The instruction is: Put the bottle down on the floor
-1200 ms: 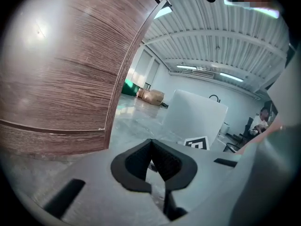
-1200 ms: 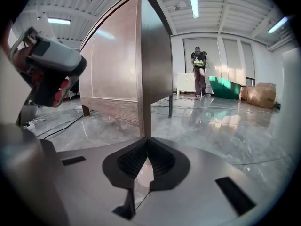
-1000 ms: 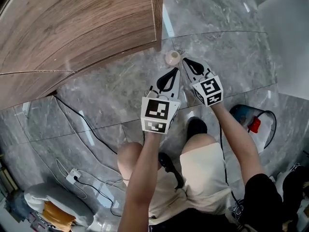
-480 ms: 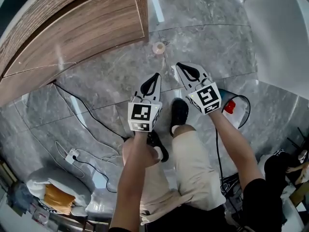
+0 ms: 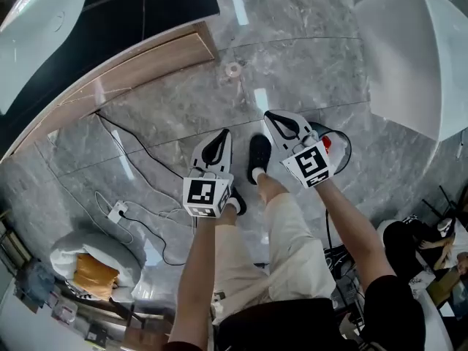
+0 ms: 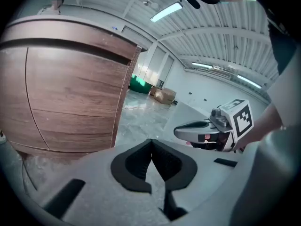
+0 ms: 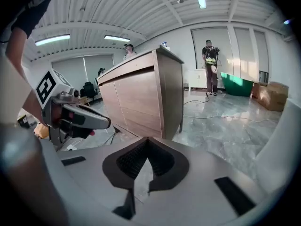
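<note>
The bottle [image 5: 233,69] stands upright on the grey marble floor, seen from above as a small pale round shape near the corner of the wooden counter [image 5: 146,61]. My left gripper [image 5: 224,132] is shut with nothing in it, held well back from the bottle and high above the floor. My right gripper [image 5: 269,114] is likewise shut and empty, beside the left one. In the left gripper view the jaws [image 6: 151,140] meet at their tips, as do those in the right gripper view [image 7: 148,139]. The bottle does not show in either gripper view.
Black cables [image 5: 139,189] and a power strip [image 5: 117,211] lie on the floor at the left. A white cushion with an orange patch [image 5: 88,262] sits lower left. A white table [image 5: 417,57] stands at the right. A dark device with a red part [image 5: 333,141] lies by the person's shoes [image 5: 259,156].
The view has risen and both shut grippers have drawn back from the bottle. The bottle stays on the floor and now looks smaller and farther off.
</note>
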`<state>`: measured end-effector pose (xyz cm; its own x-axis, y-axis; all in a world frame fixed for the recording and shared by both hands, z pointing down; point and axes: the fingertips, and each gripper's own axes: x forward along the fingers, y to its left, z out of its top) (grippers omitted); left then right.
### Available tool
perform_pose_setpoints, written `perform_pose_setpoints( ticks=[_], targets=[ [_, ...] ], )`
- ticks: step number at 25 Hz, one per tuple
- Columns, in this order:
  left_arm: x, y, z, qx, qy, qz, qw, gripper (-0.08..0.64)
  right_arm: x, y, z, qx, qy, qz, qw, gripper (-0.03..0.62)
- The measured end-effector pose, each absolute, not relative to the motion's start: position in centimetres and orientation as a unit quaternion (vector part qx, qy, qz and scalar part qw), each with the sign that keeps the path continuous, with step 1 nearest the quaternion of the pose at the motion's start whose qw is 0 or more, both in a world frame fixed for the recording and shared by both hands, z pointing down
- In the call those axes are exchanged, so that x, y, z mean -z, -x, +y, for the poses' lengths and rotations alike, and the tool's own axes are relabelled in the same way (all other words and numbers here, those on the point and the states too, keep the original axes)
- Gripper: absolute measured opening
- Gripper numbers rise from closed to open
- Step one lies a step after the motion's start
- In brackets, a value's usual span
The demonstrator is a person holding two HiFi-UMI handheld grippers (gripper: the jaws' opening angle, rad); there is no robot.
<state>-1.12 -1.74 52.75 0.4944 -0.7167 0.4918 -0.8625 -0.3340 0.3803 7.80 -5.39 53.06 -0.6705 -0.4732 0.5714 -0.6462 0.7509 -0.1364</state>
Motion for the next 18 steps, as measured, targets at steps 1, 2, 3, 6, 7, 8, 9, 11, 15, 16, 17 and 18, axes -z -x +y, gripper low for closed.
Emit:
perform_pose_setpoints(
  ticks=[1,2,3,6,7,8,9,11,15,16,17,18],
  targets=[
    [-51.1,1.0,-1.2,-0.113,-0.806,-0.488,0.314,0.018,-51.4,-8.2,-5.1,-0.171,-0.311,-0.898,0.260,0.003],
    [-49.3,1.0,-0.7,-0.103,-0.805,-0.488,0.320,0.018,-49.8,-8.5,-4.8,-0.173,-0.311,-0.897,0.260,0.004],
    [-47.4,1.1,-0.2,-0.091,-0.804,-0.489,0.326,0.018,-48.1,-8.9,-4.5,-0.173,-0.311,-0.897,0.261,0.003],
    [-41.7,1.3,1.6,-0.070,-0.798,-0.494,0.336,0.018,-42.7,-9.8,-3.8,-0.174,-0.315,-0.895,0.262,0.005],
    [-39.8,1.3,2.2,-0.068,-0.797,-0.495,0.339,0.020,-40.8,-10.1,-3.5,-0.177,-0.319,-0.894,0.259,0.004],
    [-38.0,1.3,2.7,-0.067,-0.795,-0.496,0.341,0.019,-38.9,-10.4,-3.3,-0.181,-0.322,-0.894,0.255,0.005],
    [-36.3,1.3,2.9,-0.065,-0.794,-0.498,0.341,0.020,-37.1,-10.7,-3.2,-0.182,-0.324,-0.894,0.250,0.005],
    [-33.4,1.6,2.6,-0.061,-0.793,-0.507,0.334,0.020,-34.4,-10.7,-3.5,-0.172,-0.324,-0.899,0.240,0.004],
    [-28.5,2.0,2.7,-0.058,-0.790,-0.517,0.324,0.019,-29.3,-10.2,-3.2,-0.158,-0.325,-0.902,0.234,0.004],
    [-27.0,1.9,2.9,-0.058,-0.790,-0.519,0.321,0.020,-27.8,-10.4,-2.9,-0.154,-0.327,-0.903,0.234,0.004],
    [-25.6,1.8,2.8,-0.057,-0.791,-0.521,0.315,0.019,-26.4,-10.4,-3.0,-0.147,-0.329,-0.904,0.231,0.003],
    [-24.2,1.8,2.5,-0.057,-0.793,-0.524,0.307,0.020,-25.0,-10.3,-3.1,-0.142,-0.330,-0.906,0.224,0.004]
  ],
)
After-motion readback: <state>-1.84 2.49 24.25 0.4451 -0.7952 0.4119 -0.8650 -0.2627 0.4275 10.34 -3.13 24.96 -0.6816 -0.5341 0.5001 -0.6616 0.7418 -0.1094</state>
